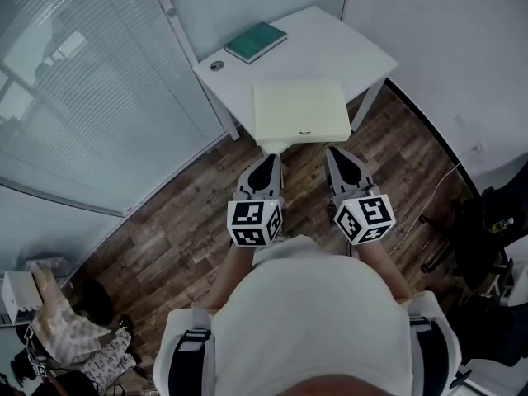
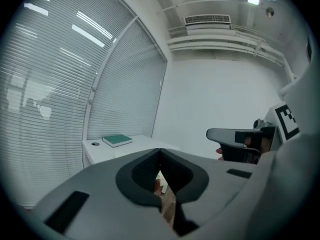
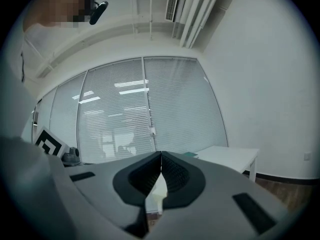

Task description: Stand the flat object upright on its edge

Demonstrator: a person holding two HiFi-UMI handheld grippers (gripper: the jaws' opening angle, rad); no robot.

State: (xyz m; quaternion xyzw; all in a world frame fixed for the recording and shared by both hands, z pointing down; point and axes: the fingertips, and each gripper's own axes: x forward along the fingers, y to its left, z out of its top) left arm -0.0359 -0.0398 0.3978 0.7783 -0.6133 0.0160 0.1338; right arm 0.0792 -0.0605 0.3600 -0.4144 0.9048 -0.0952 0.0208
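Book (image 1: 256,41) lies flat beyond cream board (image 1: 299,111).

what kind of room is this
Most likely a small office or meeting room: full-height blinds along the walls, a white table carrying a green book, and an air vent near the ceiling.

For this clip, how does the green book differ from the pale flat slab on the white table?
The green book is dark green; the pale slab is cream. The green book is clearly smaller than the pale slab. The book lies near the far corner of the table; the slab lies at its near edge, closest to the person. Both lie flat on the table.
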